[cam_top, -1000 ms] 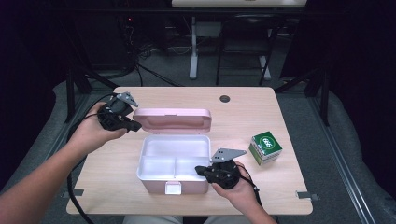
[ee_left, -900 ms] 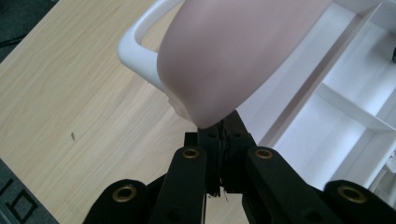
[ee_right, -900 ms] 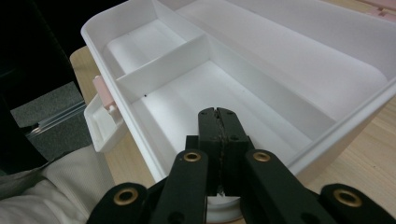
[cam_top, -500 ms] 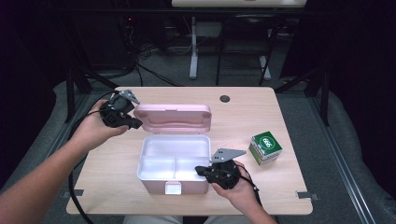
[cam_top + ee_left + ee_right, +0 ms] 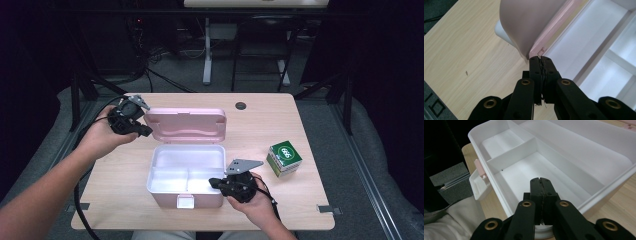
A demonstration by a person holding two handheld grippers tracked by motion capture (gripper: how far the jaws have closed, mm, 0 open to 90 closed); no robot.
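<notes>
While the lid [image 5: 187, 125] stands swung back behind the pink lunch box [image 5: 165, 199], much as it did a second ago, little else has shifted: both hands sit where they were. The left gripper [image 5: 146, 131] is at the box's far-left corner, its fingers [image 5: 535, 66] pressed together, with their tips against the lid's lower corner by the hinge rather than clamped around it. The right gripper [image 5: 214, 181] is at the box's front-right corner, fingers together too, its tips poised over the small front compartment just inside the rim. The box itself lies open in the middle of the desk [image 5: 115, 190], its white compartments empty. A small green carton [image 5: 284, 158] rests to the right of the box, apart from it. With nothing moving, the opening looks finished. The likely next step is loading the carton or shutting the lid again, though I cannot tell which.
</notes>
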